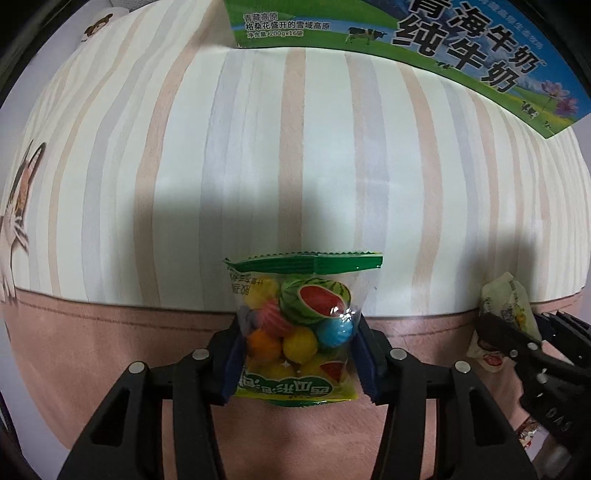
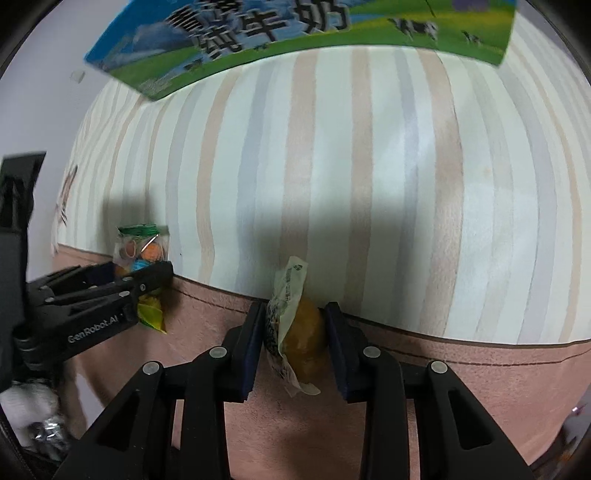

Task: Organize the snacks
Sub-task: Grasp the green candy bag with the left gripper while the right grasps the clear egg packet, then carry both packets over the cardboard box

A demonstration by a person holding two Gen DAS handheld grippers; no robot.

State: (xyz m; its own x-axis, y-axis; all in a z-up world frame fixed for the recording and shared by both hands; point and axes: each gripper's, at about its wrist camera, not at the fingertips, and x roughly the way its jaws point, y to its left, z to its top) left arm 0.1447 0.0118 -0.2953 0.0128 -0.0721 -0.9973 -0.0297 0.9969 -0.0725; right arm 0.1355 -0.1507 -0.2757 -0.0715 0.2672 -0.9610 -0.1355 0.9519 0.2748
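My left gripper (image 1: 299,354) is shut on a clear candy bag (image 1: 299,325) with a green top seal, a watermelon print and coloured balls inside. Its blue pads squeeze the bag from both sides above the pink band of a bedspread. My right gripper (image 2: 295,343) is shut on a small wrapped brown pastry (image 2: 304,339) held edge-on, its pale wrapper sticking up past the pads. In the left wrist view the right gripper (image 1: 517,332) shows at the right edge with the pale pastry packet (image 1: 509,306). The right wrist view has the left gripper (image 2: 147,280) and the candy bag (image 2: 142,251) at the left.
A striped cream, pink and grey bedspread (image 1: 295,147) fills both views, with a pink border (image 1: 110,350) near me. A blue and green milk carton box (image 1: 406,40) lies at the far edge; the same milk box (image 2: 295,33) tops the right wrist view. Cartoon prints mark the bedspread's left side.
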